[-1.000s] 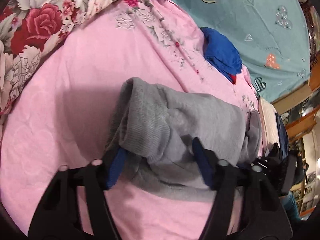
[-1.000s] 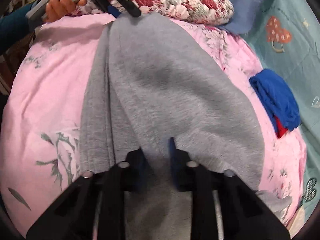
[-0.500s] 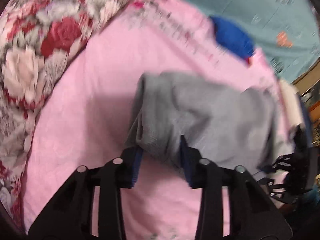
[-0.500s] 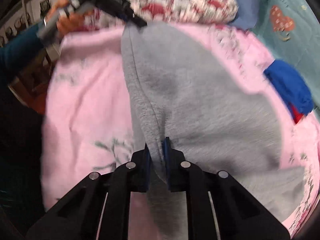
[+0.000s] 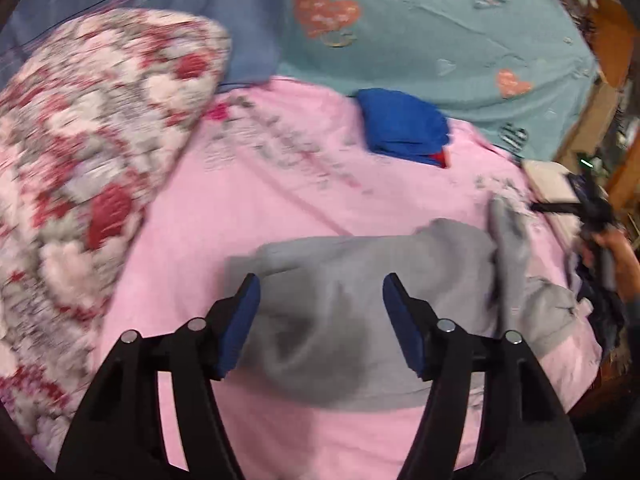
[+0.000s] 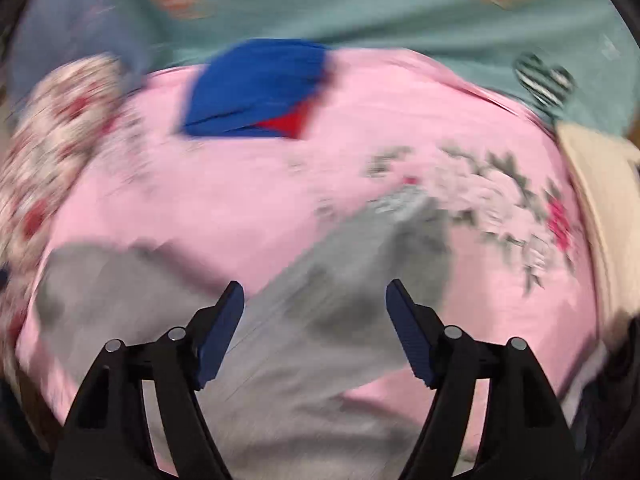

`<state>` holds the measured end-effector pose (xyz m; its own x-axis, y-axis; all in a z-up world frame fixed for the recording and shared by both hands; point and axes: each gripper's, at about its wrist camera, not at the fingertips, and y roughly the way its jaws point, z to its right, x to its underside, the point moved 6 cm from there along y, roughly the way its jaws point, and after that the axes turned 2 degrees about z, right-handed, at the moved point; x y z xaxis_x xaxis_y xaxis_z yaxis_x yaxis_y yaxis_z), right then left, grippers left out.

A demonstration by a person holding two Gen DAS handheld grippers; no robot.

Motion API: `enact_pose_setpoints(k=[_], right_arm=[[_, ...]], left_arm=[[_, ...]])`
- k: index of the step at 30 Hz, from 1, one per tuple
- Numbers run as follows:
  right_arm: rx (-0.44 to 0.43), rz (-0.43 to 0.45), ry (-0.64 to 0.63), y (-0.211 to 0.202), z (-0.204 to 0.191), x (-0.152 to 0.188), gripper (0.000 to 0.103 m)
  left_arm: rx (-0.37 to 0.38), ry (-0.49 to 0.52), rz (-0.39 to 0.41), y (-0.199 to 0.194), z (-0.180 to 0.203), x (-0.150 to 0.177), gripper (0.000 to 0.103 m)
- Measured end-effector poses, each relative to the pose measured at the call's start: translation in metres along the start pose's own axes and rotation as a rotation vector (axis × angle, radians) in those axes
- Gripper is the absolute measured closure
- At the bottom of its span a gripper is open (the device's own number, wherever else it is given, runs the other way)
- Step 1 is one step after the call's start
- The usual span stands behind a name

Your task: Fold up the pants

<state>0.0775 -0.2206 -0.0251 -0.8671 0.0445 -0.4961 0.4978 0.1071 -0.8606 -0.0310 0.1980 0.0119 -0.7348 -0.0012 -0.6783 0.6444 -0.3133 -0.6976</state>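
- the left gripper (image 5: 320, 296) hangs over the bed with its blue pads wide apart; its jaws have just been opening, and they press on nothing, with the cloth lying on the bed below the gap.
- the right gripper (image 6: 314, 300) is likewise spread wide above the bed, its jaws having just been opening too; nothing is pinched between the pads.
- the grey pants (image 5: 360, 300) lie loose in a rumpled, partly folded heap on the pink floral sheet (image 5: 280, 200), just beyond the left fingers; in the right wrist view the same grey cloth (image 6: 320, 340) runs under that gripper, much blurred.
- at the right edge of the left wrist view a hand (image 5: 616, 248) holds the other gripper past the far end of the pants.
- farther up the sheet sits a folded blue garment (image 5: 404, 128) with a red patch at its corner, well apart from the pants.
- to the left is a red-and-white floral pillow (image 5: 88, 152).
- behind everything, a teal blanket with hearts (image 5: 440, 32) and a blue-grey cloth (image 5: 200, 0).
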Motion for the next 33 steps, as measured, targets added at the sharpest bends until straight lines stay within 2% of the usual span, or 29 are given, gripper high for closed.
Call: enact_pose_setpoints(k=[2,4,7,8,10,11,12,13,14,16,18,20,24,27,29,31,33], right_arm=[[0.075,-0.027,0.033,0.024,0.009,-0.017,0.029],[0.2,-0.064,0.024,0.055,0.009,-0.03,0.029],[0.316,-0.131,0.013,0.088,0.017,-0.024,0.029],[0.36,-0.143,0.009,0.096,0.021,-0.023,0.029],[0.39,-0.139,0.0,0.104,0.025,-0.02,0.03],[0.374,-0.128,-0.001,0.106,0.028,-0.018,0.043],[0.321,-0.114,0.0,0.106,0.03,-0.016,0.054],[0.276,-0.113,0.015,0.105,0.034,-0.013,0.07],[0.234,-0.102,0.045,0.101,0.041,-0.01,0.083],[0.19,-0.056,0.079,0.083,0.05,-0.007,0.09],[0.112,0.021,0.151,0.053,0.062,-0.003,0.093],[-0.014,0.109,0.249,0.013,0.077,0.004,0.096],[-0.219,0.312,0.384,-0.088,0.109,0.04,0.096],[-0.322,0.438,0.463,-0.15,0.133,0.091,0.096],[-0.355,0.483,0.493,-0.174,0.143,0.128,0.096],[-0.376,0.502,0.568,-0.181,0.157,0.178,0.096],[-0.385,0.477,0.643,-0.167,0.167,0.223,0.096]], left_arm=[[0.058,0.054,-0.04,0.027,0.03,0.005,0.035],[0.096,0.096,-0.139,0.059,0.054,0.025,0.035],[0.064,0.156,-0.292,0.103,0.065,0.066,0.036],[0.042,0.176,-0.311,0.112,0.061,0.078,0.036],[0.051,0.211,-0.283,0.108,0.058,0.086,0.035],[0.064,0.212,-0.277,0.103,0.055,0.087,0.035],[0.076,0.199,-0.28,0.1,0.052,0.086,0.035],[0.088,0.18,-0.284,0.097,0.048,0.085,0.035],[0.103,0.159,-0.29,0.095,0.043,0.084,0.034],[0.119,0.136,-0.297,0.093,0.036,0.082,0.034],[0.123,0.123,-0.298,0.09,0.032,0.081,0.034],[0.118,0.12,-0.299,0.088,0.033,0.082,0.034],[0.095,0.127,-0.303,0.082,0.032,0.082,0.034],[0.082,0.118,-0.308,0.078,0.026,0.081,0.036],[0.075,0.105,-0.309,0.077,0.02,0.079,0.036],[0.072,0.09,-0.315,0.075,0.016,0.078,0.036],[0.062,0.081,-0.321,0.078,0.014,0.076,0.036]])
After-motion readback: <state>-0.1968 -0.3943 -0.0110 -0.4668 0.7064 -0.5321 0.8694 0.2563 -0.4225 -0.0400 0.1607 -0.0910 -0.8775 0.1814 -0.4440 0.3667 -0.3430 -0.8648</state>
